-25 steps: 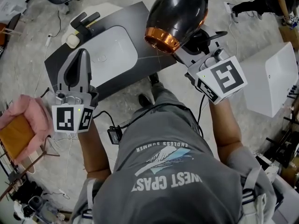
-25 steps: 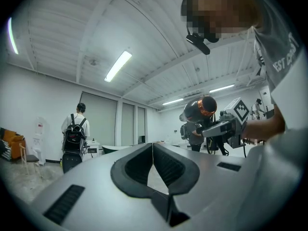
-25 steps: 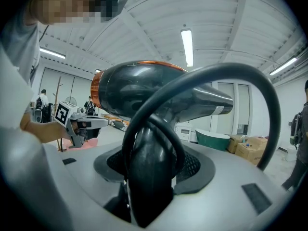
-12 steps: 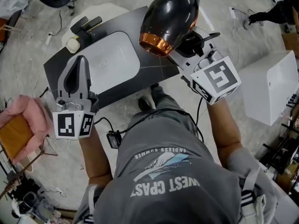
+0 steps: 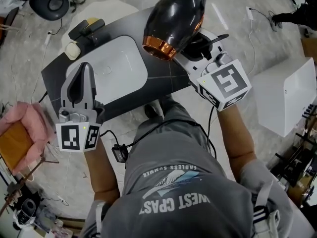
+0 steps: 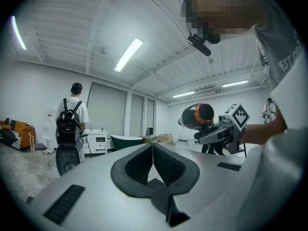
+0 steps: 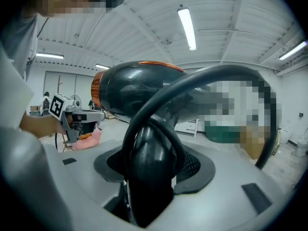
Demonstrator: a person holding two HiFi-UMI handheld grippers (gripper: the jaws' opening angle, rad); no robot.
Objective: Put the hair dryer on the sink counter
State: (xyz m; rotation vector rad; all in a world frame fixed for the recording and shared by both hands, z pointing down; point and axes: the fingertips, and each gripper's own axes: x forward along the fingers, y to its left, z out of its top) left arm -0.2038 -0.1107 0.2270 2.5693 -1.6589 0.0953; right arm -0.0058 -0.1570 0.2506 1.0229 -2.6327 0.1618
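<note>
Black hair dryer [image 5: 176, 19], copper-ringed, clamped by its handle in the right gripper [image 5: 199, 44], raised over the sink counter [image 5: 166, 76]. Left gripper [image 5: 85, 69] jaws pressed together, empty, over the white basin [image 5: 119, 58].

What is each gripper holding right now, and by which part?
The right gripper holds the hair dryer by its handle, which sits between the jaws. The left gripper holds nothing; its jaws are together.

Bright ceiling strip lights, fisheye edge distortion, soft shadows, sharp focus
</note>
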